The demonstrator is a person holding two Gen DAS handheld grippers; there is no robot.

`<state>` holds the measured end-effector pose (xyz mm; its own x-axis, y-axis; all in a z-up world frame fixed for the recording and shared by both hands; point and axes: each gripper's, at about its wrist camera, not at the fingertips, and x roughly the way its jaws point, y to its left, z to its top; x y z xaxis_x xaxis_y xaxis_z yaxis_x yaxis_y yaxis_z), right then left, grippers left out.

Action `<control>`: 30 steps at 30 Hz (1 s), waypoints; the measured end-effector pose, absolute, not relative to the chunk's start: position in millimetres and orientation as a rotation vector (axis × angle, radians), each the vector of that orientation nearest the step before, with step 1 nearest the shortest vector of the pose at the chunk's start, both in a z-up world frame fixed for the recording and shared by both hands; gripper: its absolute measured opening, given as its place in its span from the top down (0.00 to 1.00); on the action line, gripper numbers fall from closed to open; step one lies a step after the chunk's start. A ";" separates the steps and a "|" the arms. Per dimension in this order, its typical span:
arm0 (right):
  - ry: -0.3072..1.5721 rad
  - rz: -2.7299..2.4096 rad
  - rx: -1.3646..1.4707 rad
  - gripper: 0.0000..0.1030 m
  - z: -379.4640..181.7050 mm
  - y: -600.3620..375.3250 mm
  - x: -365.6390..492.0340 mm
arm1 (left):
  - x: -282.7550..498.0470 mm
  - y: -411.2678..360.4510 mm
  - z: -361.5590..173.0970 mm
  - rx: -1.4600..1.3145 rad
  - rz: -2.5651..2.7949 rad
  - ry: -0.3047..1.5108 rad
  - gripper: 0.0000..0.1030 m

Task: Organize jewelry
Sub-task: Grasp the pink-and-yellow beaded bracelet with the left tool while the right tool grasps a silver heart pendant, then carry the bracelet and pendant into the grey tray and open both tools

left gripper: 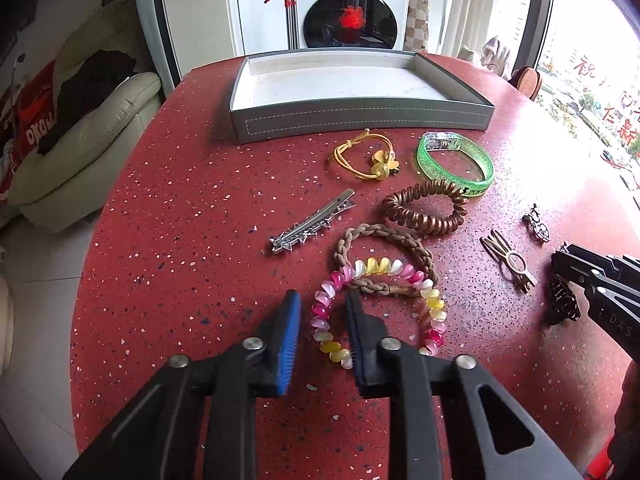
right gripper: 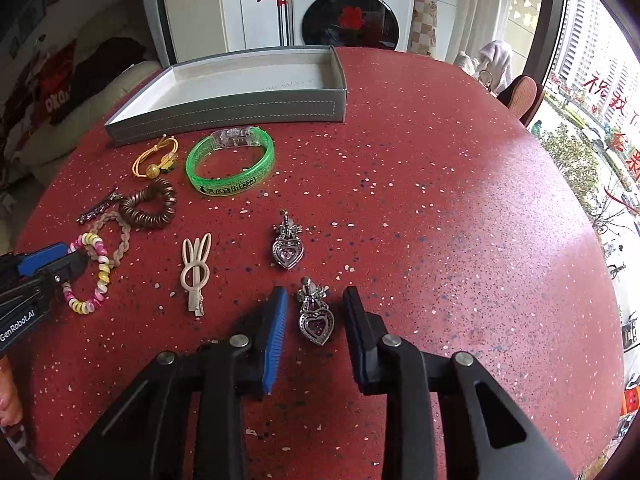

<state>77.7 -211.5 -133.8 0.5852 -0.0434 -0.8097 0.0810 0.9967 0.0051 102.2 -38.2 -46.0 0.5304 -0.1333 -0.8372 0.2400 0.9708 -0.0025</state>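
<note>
My left gripper [left gripper: 322,302] is open, its fingers astride the left side of a pink, white and yellow coil bracelet [left gripper: 326,336] on the red table. My right gripper [right gripper: 314,300] is open around a heart-shaped brooch [right gripper: 316,322]. A second heart brooch [right gripper: 287,246] lies just beyond it. A grey tray [left gripper: 360,118] with a white inside stands at the back; it also shows in the right wrist view [right gripper: 224,114].
On the table lie a braided band [left gripper: 384,236], a brown coil tie [left gripper: 424,208], a green bangle [left gripper: 456,160], a yellow cord tie [left gripper: 364,156], a silver clip [left gripper: 312,224] and a beige rabbit clip [right gripper: 196,272]. The table edge curves left and right.
</note>
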 end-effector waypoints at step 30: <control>0.828 0.038 0.213 0.82 -50.4 -220.4 132.2 | 167.3 -12.7 45.6 -0.065 -0.413 0.879 0.73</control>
<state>132.2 -220.4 -50.4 0.6769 0.1160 -0.7269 0.0497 0.9780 0.2024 167.3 -12.7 45.6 0.5646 -0.3775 -0.7340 0.3249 0.9191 -0.2227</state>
